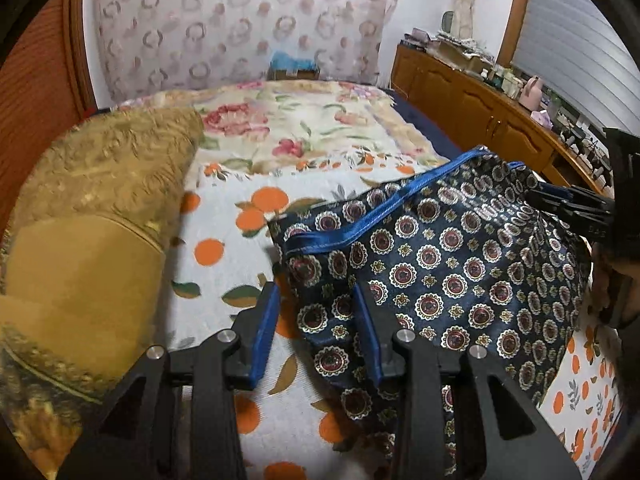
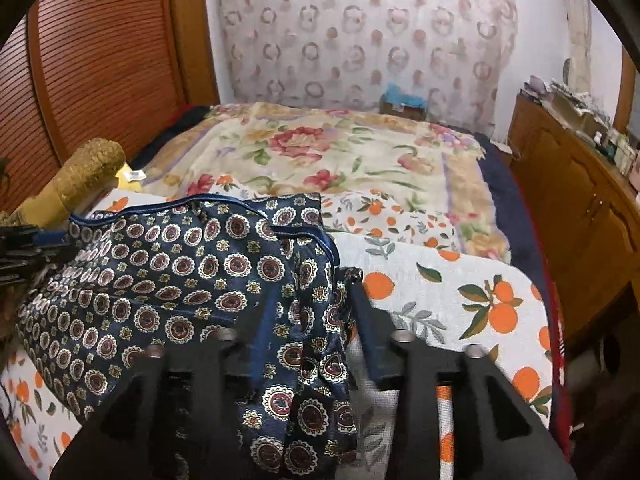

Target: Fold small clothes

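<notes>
— What's that cloth [image 1: 436,264]?
— Navy with round medallions, blue trim, bunched on the orange-print sheet [image 1: 224,280].
— The grippers?
— Left gripper [image 1: 316,312] and right gripper [image 2: 308,312] both spread, cloth between.

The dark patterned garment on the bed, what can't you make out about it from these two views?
- Patterned garment: near hem hidden behind left gripper, left wrist view.
- Its type: bunched folds hide its shape, right wrist view.
- Right gripper: draped cloth hides whether it grips.

Dim warm indoor light, soft shadows, strong fisheye bending and black vignette at edges — slight blur throughout.
</notes>
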A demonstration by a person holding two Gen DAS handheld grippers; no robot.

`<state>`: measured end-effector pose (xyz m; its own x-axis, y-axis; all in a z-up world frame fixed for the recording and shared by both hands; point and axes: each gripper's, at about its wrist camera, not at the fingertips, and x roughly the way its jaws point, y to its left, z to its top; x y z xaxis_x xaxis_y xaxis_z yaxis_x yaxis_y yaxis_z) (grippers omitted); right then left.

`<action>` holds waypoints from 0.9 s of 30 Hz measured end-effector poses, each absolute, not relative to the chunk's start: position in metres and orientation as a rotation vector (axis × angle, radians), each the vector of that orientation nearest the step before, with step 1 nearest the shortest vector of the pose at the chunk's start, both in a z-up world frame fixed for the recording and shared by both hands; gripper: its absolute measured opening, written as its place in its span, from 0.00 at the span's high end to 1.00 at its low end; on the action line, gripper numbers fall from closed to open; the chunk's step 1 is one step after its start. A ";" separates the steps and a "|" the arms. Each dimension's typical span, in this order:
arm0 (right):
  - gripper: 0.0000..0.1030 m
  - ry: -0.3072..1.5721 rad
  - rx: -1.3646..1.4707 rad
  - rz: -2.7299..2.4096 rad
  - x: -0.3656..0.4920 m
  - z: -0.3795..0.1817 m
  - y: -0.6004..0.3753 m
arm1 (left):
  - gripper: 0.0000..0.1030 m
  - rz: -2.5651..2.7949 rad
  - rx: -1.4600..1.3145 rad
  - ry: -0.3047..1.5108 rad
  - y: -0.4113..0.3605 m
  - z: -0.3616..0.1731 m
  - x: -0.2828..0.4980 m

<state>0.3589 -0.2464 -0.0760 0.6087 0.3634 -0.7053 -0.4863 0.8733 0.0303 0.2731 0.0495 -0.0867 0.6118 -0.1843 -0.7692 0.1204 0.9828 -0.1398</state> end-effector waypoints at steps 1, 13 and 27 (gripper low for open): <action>0.52 0.783 -0.166 0.495 0.360 -0.078 -0.246 | 0.65 -0.177 -0.079 0.900 0.049 -0.088 0.273; 0.39 0.871 -0.133 0.523 0.371 -0.090 -0.243 | 0.65 -0.170 -0.101 0.882 0.052 -0.089 0.272; 0.94 0.814 -0.172 0.662 0.338 -0.075 -0.227 | 1.00 -0.270 -0.205 0.801 0.065 -0.066 0.262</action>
<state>0.3383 -0.2273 -0.0750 0.4995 0.4804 -0.7209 -0.6080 0.7872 0.1033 0.2625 0.0648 -0.0658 0.6650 -0.3142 -0.6775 0.1598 0.9461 -0.2818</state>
